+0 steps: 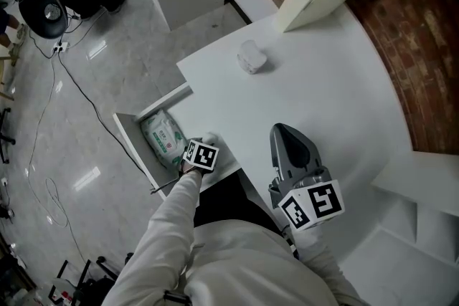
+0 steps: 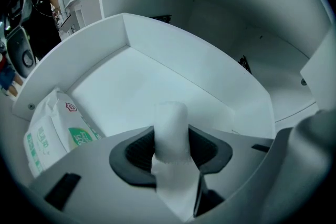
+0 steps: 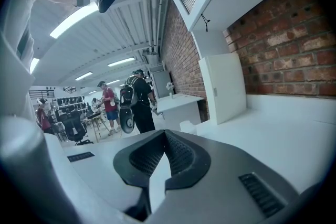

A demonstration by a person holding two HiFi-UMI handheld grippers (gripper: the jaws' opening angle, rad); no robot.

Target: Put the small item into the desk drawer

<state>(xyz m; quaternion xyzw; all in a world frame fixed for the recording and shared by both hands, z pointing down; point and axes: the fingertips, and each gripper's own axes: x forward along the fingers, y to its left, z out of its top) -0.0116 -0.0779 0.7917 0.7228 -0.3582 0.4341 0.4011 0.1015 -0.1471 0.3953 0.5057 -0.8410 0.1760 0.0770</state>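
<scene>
Left gripper (image 2: 170,148): I read its jaws as closed on the small white item (image 2: 171,126), with 1 ribbed pad pressed to each side of it.
Item, type: soft and white, perhaps a folded cloth or packet. I cannot tell which.
Item, long axis: it runs along the jaws and sticks out past the tips toward the drawer floor.
Item, location: held in the air over the open desk drawer (image 2: 181,57), not yet resting in it.
Drawer, direction from gripper: straight ahead of and below the jaws, with bare white floor directly in line with the item's free end.
Drawer, contents: 1 wet wipes pack (image 2: 48,136), lying at the left of the left gripper view, apart from the item.
Head view check: the left gripper sits at the desk edge, just beside the drawer opening (image 1: 133,141).
Right gripper (image 3: 166,150): jaw tips together with nothing between them. It rests on the desktop (image 1: 337,82), well apart from the drawer.
Nearer hand: the left 1, which is already at the drawer.
Other stock: 1 more small white object (image 1: 251,56) farther back on the desktop.
My judgement: the release needs only a short drop onto bare floor, keeping right of the wipes.
</scene>
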